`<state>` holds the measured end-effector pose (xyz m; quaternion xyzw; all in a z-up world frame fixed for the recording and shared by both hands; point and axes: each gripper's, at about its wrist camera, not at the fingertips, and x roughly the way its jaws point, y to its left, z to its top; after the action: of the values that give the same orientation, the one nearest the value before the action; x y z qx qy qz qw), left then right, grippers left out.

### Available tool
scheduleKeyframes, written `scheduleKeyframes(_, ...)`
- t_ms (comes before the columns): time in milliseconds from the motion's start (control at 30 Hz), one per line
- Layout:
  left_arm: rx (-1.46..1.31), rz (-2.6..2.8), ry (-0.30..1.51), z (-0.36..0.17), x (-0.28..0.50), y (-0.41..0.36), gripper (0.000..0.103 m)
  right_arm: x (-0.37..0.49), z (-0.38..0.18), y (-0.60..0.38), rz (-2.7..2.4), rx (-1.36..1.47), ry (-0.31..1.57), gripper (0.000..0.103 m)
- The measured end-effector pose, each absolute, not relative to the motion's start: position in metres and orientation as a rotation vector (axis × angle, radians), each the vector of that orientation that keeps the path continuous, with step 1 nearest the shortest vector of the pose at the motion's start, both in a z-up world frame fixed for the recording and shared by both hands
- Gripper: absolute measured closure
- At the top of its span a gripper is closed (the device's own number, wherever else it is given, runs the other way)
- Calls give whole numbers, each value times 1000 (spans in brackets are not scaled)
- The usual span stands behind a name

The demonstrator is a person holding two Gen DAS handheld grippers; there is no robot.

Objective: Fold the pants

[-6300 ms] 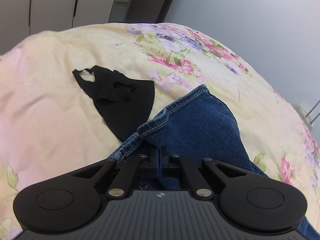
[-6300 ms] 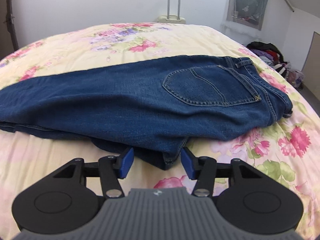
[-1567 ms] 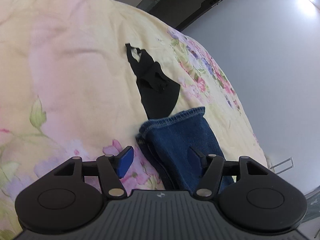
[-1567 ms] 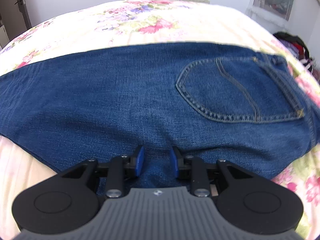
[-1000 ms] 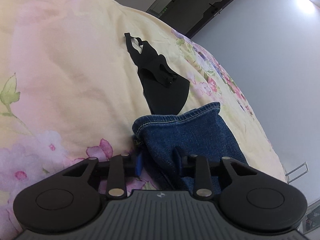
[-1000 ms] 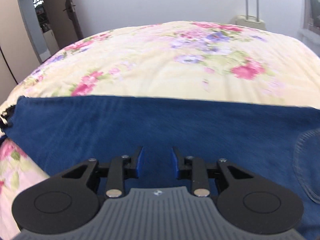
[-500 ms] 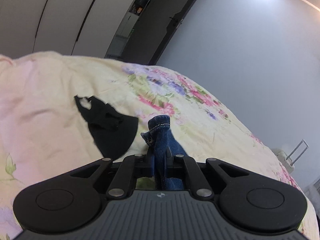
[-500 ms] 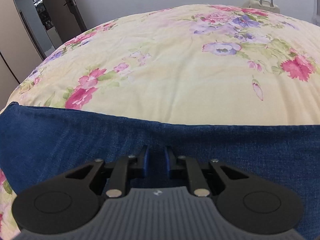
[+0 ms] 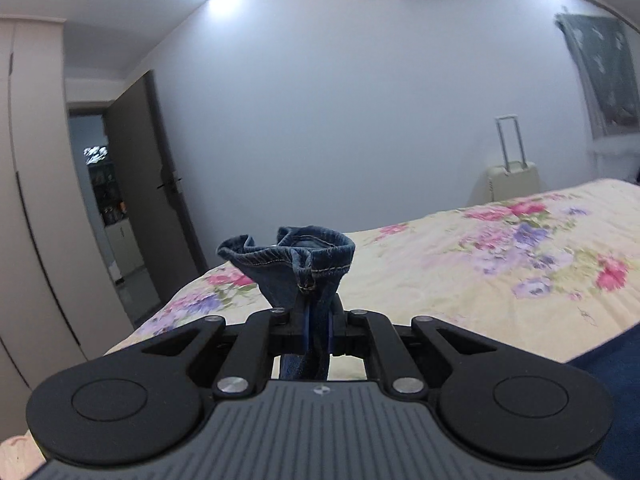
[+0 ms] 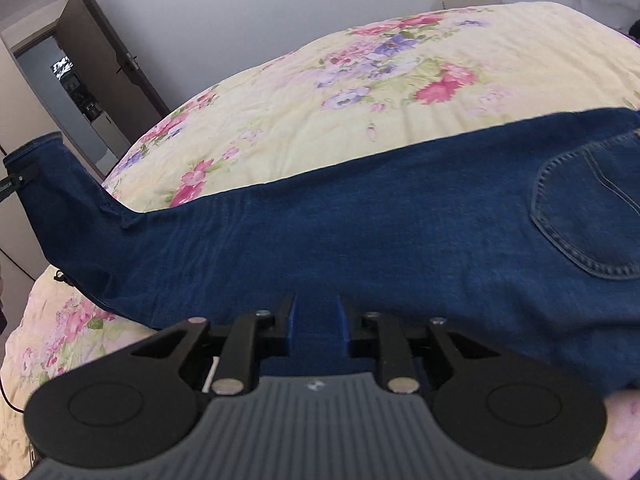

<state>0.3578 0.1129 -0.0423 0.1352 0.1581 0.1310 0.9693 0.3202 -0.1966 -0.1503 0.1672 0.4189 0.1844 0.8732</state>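
Blue jeans (image 10: 360, 232) lie across the floral bed, back pocket (image 10: 588, 216) at the right. My left gripper (image 9: 317, 330) is shut on the leg hems (image 9: 296, 256) and holds them up off the bed; the raised leg end shows at the far left of the right wrist view (image 10: 44, 176). My right gripper (image 10: 316, 326) is closed on the near edge of the jeans at mid-leg, denim between its blue pads.
The yellow floral bedspread (image 10: 360, 80) stretches beyond the jeans. A suitcase (image 9: 512, 172) stands by the far wall. An open dark door (image 9: 132, 184) and wardrobe panels (image 9: 32, 220) are at the left.
My left gripper closed on the leg hems and lifted them high off the bed, swinging right. My right gripper stayed closed on the jeans' edge, and the leg end rose at the left.
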Motion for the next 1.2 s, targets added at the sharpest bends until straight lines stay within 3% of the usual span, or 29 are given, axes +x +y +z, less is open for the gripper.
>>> scheduleKeyframes(233, 443, 33, 542, -134, 353, -22, 93, 309, -175, -249, 364, 486, 898, 85)
scheduleKeyframes(367, 491, -20, 706, -178, 336, -47, 93, 309, -194, -261, 374, 541, 951, 85)
scheduleKeyframes(467, 479, -84, 797, -181, 328, -41, 85, 306, -194, -264, 397, 558, 955, 78)
scheduleKeyframes(533, 452, -146, 832, -174, 323, -37, 74, 307, -193, -264, 414, 571, 955, 71)
scheduleKeyframes(700, 383, -323, 930, -173, 324, -33, 62, 303, -190, -254, 448, 557, 955, 68)
scheduleKeyframes(933, 43, -393, 897, -151, 308, 13, 59, 302, -190, -249, 566, 690, 930, 63)
scheduleKeyframes(1200, -170, 41, 706, -146, 313, 74, 59, 318, -205, -217, 642, 893, 1041, 53)
